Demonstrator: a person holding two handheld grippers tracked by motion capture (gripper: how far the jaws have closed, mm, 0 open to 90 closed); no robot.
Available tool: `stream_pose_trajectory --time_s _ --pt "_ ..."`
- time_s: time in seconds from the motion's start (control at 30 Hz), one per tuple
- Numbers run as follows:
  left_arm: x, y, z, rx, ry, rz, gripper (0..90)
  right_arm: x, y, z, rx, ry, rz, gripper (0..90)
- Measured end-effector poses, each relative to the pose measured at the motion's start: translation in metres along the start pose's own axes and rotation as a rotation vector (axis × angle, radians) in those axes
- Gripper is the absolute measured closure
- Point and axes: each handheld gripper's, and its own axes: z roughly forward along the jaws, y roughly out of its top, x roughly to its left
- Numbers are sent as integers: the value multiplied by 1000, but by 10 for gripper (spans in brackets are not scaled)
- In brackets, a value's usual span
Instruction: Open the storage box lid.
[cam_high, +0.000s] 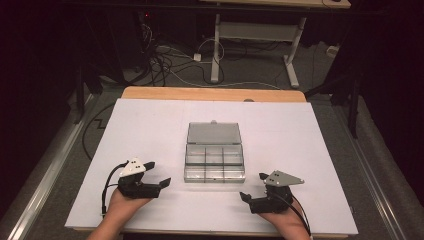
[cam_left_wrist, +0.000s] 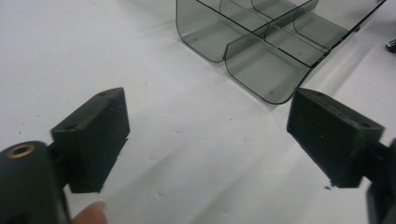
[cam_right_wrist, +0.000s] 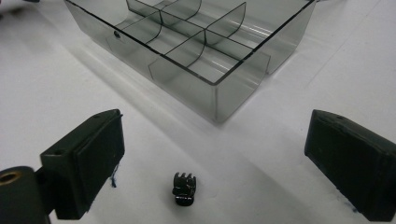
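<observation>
On the white table sheet (cam_high: 150, 130), just in front of the right gripper (cam_right_wrist: 212, 163), lies a small black toothed clip (cam_right_wrist: 184, 189); it sits on the sheet between the two spread jaws, touched by neither, and a little short of the near corner of the clear plastic compartment box (cam_high: 215, 162). That box stands at the middle of the sheet with its lid (cam_high: 214, 133) folded back flat behind it, its inner walls dividing it into several small cells; whether anything lies in them I cannot tell. To the box's other side the left gripper (cam_high: 160, 175) rests low over the sheet, its jaws also standing wide apart with only bare sheet between them, aimed toward the box's rounded near corner. Each gripper is held in a hand at the table's near edge, well apart from the other.
</observation>
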Motion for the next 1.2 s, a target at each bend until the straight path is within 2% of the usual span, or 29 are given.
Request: stream_pose_trajectory --time_s 0.07,0.2,0.33,0.4,0.77,0.93,1.03,1.07,1.2 --pt "2 1 1 4 -5 -13 0 -1 0 -1 -3 -4 8 81" --pt "8 1 2 14 -11 -44 0 -2 1 -1 -1 -11 14 89" --pt "8 2 0 8 -2 -30 0 -3 1 -3 -7 -24 13 96" --pt "7 2 -2 -4 18 -20 0 -4 1 -5 -12 -30 15 104" --pt "6 5 -8 -28 48 -8 0 -5 -3 -9 -17 -18 15 133" --pt "11 4 -7 -42 59 -24 0 -4 -2 -13 -23 -16 19 174" --pt "14 1 -4 -39 71 -38 0 -2 0 -15 -15 -56 0 211" --pt "16 -1 -1 -22 67 -44 0 -2 0 -17 -19 -53 5 227" --pt "13 -1 1 -6 67 -17 0 -2 -2 -20 -27 -31 30 322"
